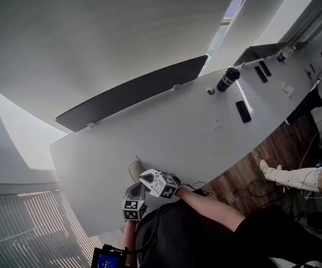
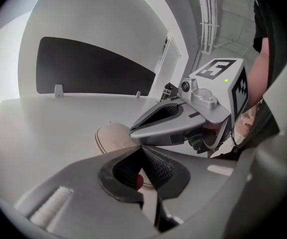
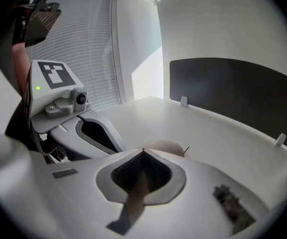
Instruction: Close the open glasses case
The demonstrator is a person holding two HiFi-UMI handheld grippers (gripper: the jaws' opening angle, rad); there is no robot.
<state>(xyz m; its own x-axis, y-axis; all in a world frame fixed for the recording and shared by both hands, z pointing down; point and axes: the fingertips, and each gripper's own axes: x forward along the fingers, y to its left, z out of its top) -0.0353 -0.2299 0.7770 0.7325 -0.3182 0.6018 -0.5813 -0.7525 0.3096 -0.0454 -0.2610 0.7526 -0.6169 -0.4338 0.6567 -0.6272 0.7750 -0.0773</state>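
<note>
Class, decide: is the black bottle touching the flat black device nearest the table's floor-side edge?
Apart. Head view shows bare table between the bottle and the device.

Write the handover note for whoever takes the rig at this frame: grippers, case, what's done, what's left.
Left gripper: jaws together, tips low over the glasses case.
Right gripper: jaws together, also over the case, close beside the left one.
Case: beige, at the near edge of the white table.
Done: both grippers are at the case.
Left: these views do not show whether the lid is fully shut. Check it, and press it down if not.
</note>
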